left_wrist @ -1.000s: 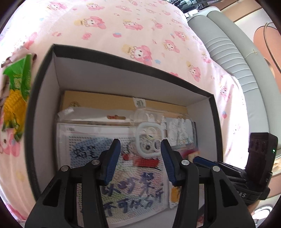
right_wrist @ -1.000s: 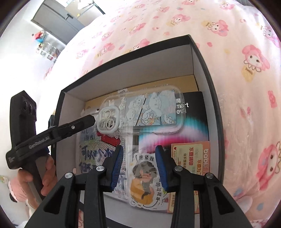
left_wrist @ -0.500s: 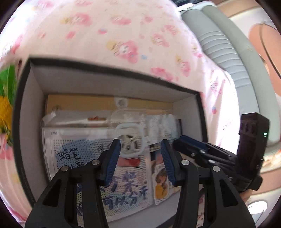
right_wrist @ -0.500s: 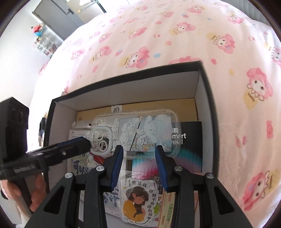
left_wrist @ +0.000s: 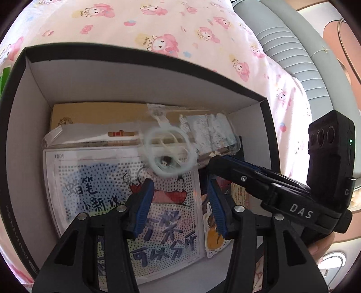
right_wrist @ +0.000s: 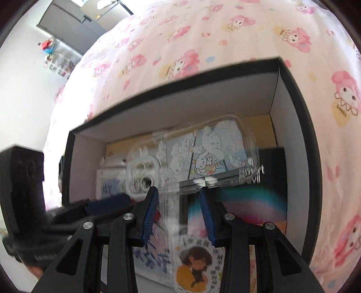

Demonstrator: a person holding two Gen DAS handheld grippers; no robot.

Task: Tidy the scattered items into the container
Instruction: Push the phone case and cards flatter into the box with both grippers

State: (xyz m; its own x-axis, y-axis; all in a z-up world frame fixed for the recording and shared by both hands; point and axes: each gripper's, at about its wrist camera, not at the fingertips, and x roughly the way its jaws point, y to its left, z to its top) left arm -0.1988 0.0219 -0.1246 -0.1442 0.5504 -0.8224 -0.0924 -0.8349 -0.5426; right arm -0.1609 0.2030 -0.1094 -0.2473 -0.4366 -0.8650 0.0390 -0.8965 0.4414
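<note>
A black box with white inner walls (left_wrist: 144,54) (right_wrist: 293,94) sits on a pink cartoon bedsheet. Inside lie a brown carton (left_wrist: 97,112), a bead-pattern sheet (left_wrist: 101,191), a black rainbow-printed box (right_wrist: 255,202), a girl sticker (right_wrist: 196,266) and a clear phone case (right_wrist: 203,153) (left_wrist: 209,128). The case looks blurred and tilted. My right gripper (right_wrist: 178,191) (left_wrist: 216,161) is open, its tips at the case's near edge. My left gripper (left_wrist: 179,187) hangs open over the bead sheet with nothing between its pads.
The pink bedsheet (left_wrist: 158,27) surrounds the box. A grey padded headboard (left_wrist: 300,56) runs along the right. A green packet (left_wrist: 5,74) shows at the left edge, outside the box. A hand (left_wrist: 320,248) holds the right gripper. A dark cabinet (right_wrist: 67,15) stands far off.
The right gripper has come forward to the phone case's edge, and the case has shifted and now looks blurred. The left gripper has moved closer over the box; the green packet slid almost out of view.
</note>
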